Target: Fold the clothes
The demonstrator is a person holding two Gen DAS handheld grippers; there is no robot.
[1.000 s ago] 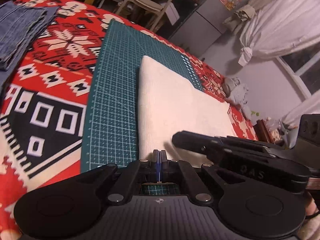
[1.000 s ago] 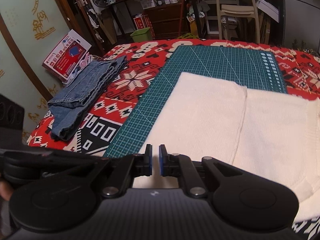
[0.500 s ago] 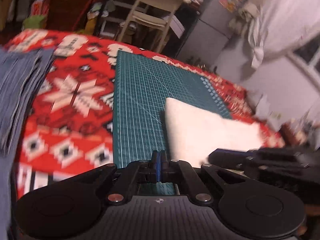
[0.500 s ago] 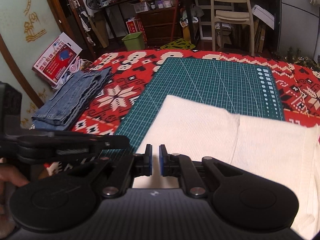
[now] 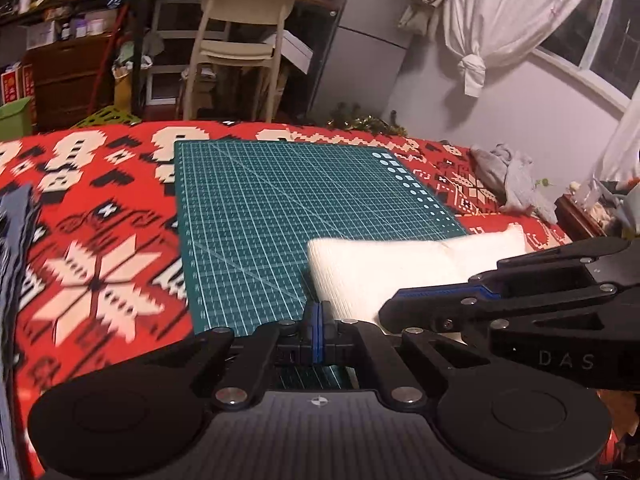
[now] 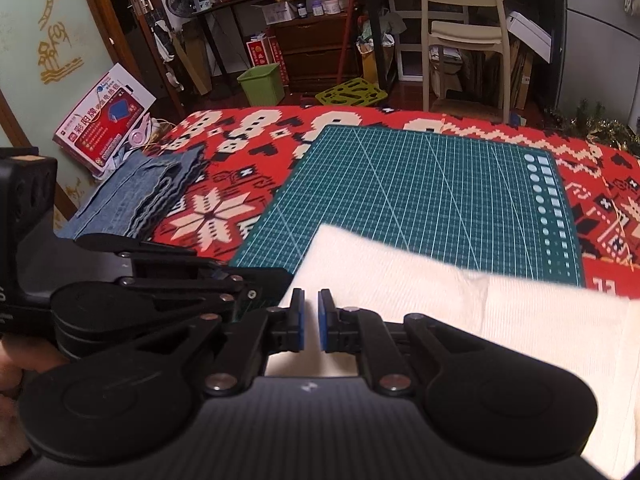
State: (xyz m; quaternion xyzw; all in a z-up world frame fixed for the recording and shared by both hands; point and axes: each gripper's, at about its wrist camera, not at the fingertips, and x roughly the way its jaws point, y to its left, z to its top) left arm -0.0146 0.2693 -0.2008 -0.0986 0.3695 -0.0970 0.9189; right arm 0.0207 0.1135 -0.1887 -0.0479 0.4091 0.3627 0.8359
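Jeans (image 6: 132,200) beside mat (image 6: 420,192), perhaps clear of white garment (image 6: 440,304).

Readable markings:

- The letters "D A S" are printed in pale capitals on the black body of the right gripper (image 5: 404,307), lower right of the left wrist view.
- Gold calligraphy characters stand on the pale green wall panel (image 6: 52,28), upper left of the right wrist view; they cannot be read with certainty.
- The red-and-white box (image 6: 105,117) leaning at left carries large Chinese characters, "彩阳牌" among them; the smaller print is too small to read.
- The cutting mat (image 6: 424,196) shows grid lines only; its scale numbers cannot be read.
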